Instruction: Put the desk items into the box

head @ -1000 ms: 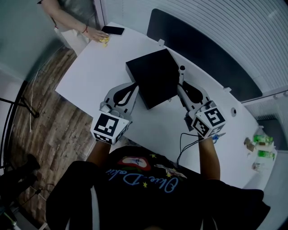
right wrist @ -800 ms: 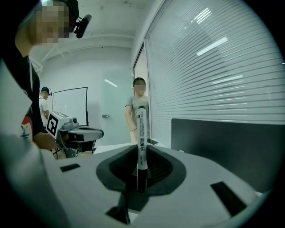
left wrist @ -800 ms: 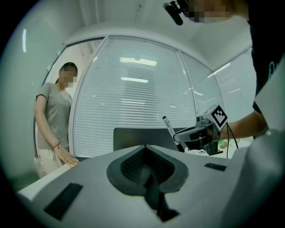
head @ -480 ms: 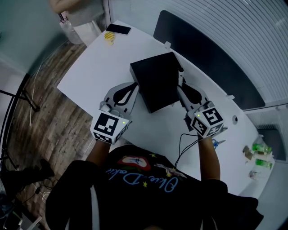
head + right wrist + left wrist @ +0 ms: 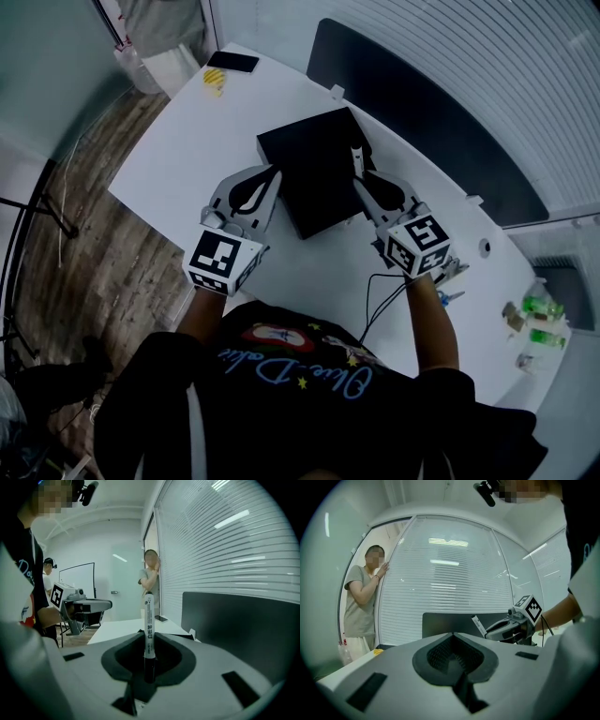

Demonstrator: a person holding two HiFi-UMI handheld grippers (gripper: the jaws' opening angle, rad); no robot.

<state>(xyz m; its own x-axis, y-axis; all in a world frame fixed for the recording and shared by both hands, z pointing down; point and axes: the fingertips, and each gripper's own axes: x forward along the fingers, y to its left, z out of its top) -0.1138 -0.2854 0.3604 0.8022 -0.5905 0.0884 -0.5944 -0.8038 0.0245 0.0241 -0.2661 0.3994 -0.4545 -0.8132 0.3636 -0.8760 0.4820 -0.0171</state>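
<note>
A black box (image 5: 309, 178) lies on the white table (image 5: 187, 141). My right gripper (image 5: 361, 186) is shut on a white marker (image 5: 356, 159) that stands upright over the box's right edge. In the right gripper view the marker (image 5: 148, 616) rises from between the jaws, black end down. My left gripper (image 5: 270, 180) hangs by the box's left side, jaws together with nothing in them. The left gripper view shows the right gripper (image 5: 487, 632) holding the marker (image 5: 478, 626).
A phone (image 5: 232, 62) and a yellow item (image 5: 215, 81) lie at the table's far corner. A dark panel (image 5: 422, 122) lines the far edge. A cable (image 5: 380, 295) trails near my right wrist. Green items (image 5: 544, 314) sit far right. A person (image 5: 361, 602) stands by the blinds.
The right gripper has come down and left with the marker, from beside the box to over its right edge. The other person's hand has left the table's far corner.
</note>
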